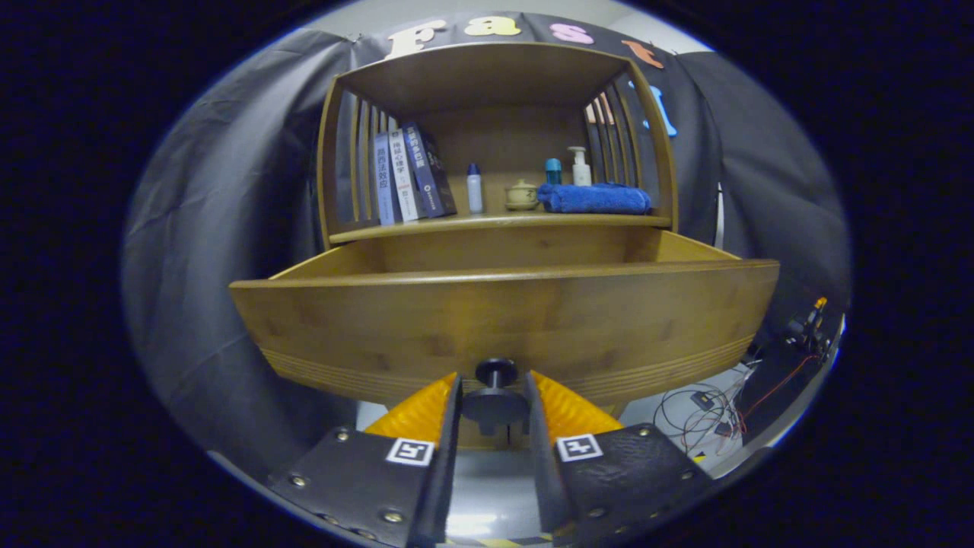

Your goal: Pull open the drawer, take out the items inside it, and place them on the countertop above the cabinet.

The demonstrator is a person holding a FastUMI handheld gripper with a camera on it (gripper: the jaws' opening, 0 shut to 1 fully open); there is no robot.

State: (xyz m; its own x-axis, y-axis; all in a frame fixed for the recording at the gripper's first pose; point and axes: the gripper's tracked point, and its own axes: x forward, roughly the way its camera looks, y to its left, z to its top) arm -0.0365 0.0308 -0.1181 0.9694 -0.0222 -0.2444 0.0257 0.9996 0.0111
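The gripper [493, 396] has its two fingers standing close on either side of the dark knob [495, 399]; they appear to pinch it, the pads pressed to its sides; the knob sits on the front panel of the drawer [502, 323], which stands pulled well out toward the fingers; so the opening step looks done, or nearly. From this low angle the drawer's inside is hidden behind its front, so what it holds cannot be told. Beyond and above the drawer lies the countertop [487, 222], bearing books [407, 176], a small white bottle [475, 190], a little pot [522, 195], a folded blue towel [593, 199] and a pump bottle [580, 166]. Left, by my judgement: release the knob, lift over the front, fetch each item, set it up there.
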